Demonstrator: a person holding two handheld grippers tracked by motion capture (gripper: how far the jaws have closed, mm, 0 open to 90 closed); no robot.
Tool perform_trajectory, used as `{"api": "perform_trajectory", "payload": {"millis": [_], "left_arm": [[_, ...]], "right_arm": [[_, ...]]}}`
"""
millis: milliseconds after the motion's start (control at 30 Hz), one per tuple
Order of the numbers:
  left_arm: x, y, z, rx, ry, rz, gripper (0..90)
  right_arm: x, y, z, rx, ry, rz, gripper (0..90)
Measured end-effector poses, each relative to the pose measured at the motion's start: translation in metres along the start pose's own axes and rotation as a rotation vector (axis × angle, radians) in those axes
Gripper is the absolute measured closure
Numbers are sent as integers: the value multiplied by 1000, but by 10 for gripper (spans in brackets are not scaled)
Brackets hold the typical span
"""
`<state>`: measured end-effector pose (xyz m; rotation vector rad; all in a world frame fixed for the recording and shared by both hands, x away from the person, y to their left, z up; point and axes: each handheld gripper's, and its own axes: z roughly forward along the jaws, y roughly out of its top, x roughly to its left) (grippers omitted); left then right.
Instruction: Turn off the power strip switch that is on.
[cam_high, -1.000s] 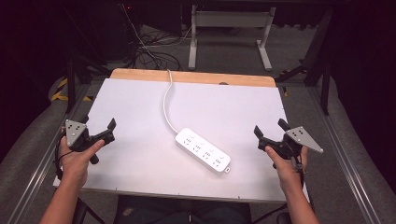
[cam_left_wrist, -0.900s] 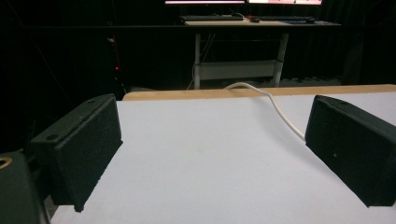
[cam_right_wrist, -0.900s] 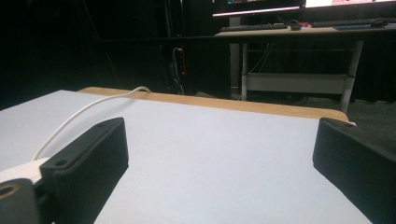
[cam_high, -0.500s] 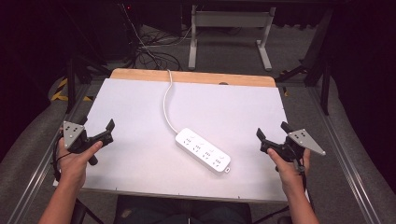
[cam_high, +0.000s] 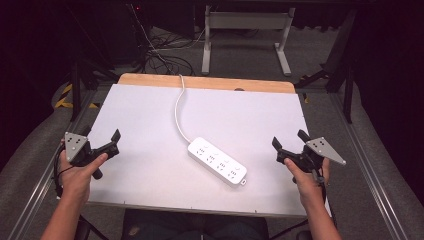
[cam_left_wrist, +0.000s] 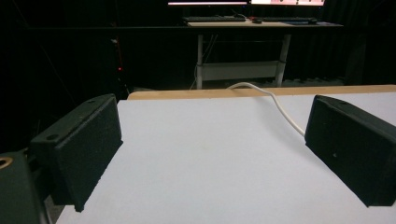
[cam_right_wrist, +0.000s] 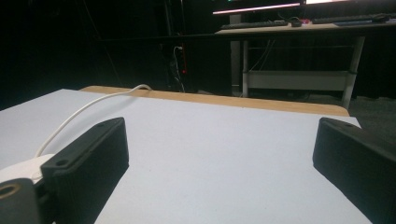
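Note:
A white power strip (cam_high: 217, 161) lies at an angle in the middle of the white tabletop (cam_high: 250, 115). Its white cord (cam_high: 177, 107) runs to the far edge and drops off there. My left gripper (cam_high: 101, 134) hovers open near the table's left edge, well left of the strip. My right gripper (cam_high: 289, 139) is open near the right edge, to the right of the strip. In the left gripper view the left gripper (cam_left_wrist: 213, 107) holds nothing and the cord (cam_left_wrist: 275, 100) lies ahead. In the right gripper view the right gripper (cam_right_wrist: 222, 130) is empty, and the strip's end (cam_right_wrist: 18, 170) shows at the lower left.
A wooden strip (cam_high: 210, 82) borders the table's far edge. Beyond it stands a desk frame (cam_high: 245, 30) with loose cables (cam_high: 160, 50) on the dark floor. Metal rails (cam_high: 370, 175) run along both sides of the table.
Both hands have drifted slightly back toward the near edge. The jaws stay apart and the power strip has not moved.

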<state>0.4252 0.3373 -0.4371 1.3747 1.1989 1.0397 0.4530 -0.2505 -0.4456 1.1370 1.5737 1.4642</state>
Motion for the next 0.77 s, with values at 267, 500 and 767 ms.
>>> {"api": "perform_trajectory", "payload": {"millis": [267,500,767], "left_arm": [[1,0,0,2,3,-3,45],[2,0,0,-2,5,-3,45],[1,0,2,-6,9,-1,45]], "right_arm": [[1,-1,2,3,2,0,41],[2,0,0,0,2,-1,41],[-1,-1,1,0,4,4,41]]}}
